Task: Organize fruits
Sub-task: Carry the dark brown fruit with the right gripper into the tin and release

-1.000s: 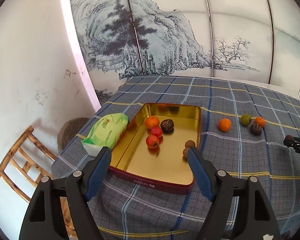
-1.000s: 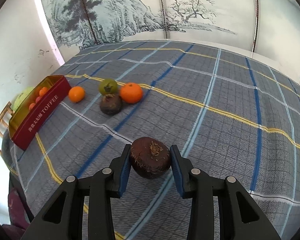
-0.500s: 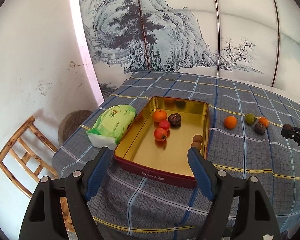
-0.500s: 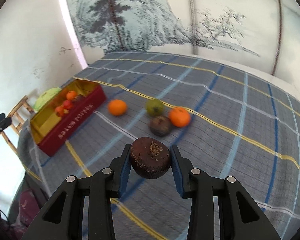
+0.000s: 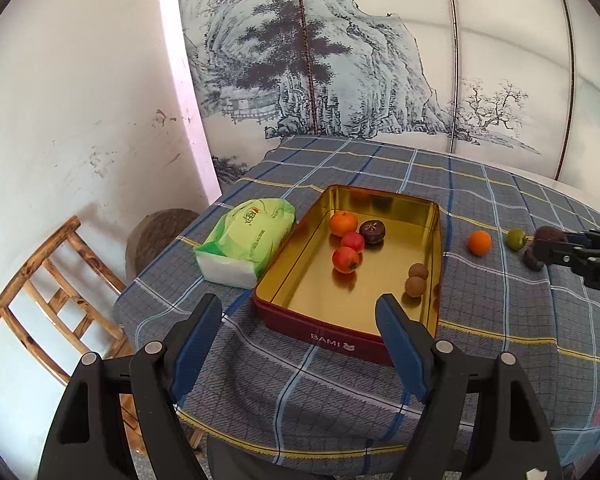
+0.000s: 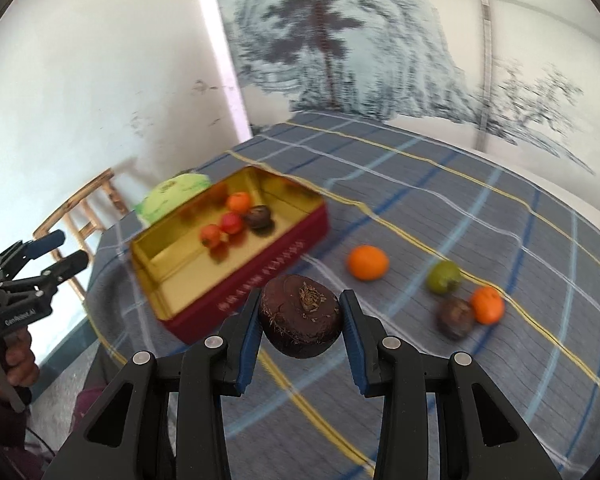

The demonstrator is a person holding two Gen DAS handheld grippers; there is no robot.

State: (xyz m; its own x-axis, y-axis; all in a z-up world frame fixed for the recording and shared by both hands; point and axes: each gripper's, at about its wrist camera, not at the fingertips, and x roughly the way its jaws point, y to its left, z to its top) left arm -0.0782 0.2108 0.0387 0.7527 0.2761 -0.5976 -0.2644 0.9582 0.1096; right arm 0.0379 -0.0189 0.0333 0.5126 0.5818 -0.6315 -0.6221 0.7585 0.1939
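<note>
My right gripper [image 6: 300, 320] is shut on a dark brown round fruit [image 6: 300, 322], held in the air above the checked cloth near the tin's long side. The gold tin [image 5: 434, 240] with red walls holds an orange, two red fruits, a dark fruit and two small brown ones. An orange [image 6: 367, 263], a green fruit [image 6: 443, 277], a dark fruit [image 6: 455, 317] and a smaller orange [image 6: 487, 305] lie on the cloth to the right. My left gripper [image 5: 298, 338] stands open and empty in front of the tin's near end. The right gripper [image 5: 540, 242] shows at the left wrist view's right edge.
A green tissue pack [image 5: 246, 242] lies left of the tin [image 6: 236, 294]. A wooden chair [image 5: 56, 292] and a round brown stool [image 5: 160, 236] stand beside the table's left edge. A painted screen [image 5: 340, 60] runs behind the table. A hand [image 6: 18, 360] holds the left gripper [image 6: 62, 252].
My right gripper lifted the dark fruit off the cloth and swung left toward the tin. My left gripper drew back a little from the tin, still open.
</note>
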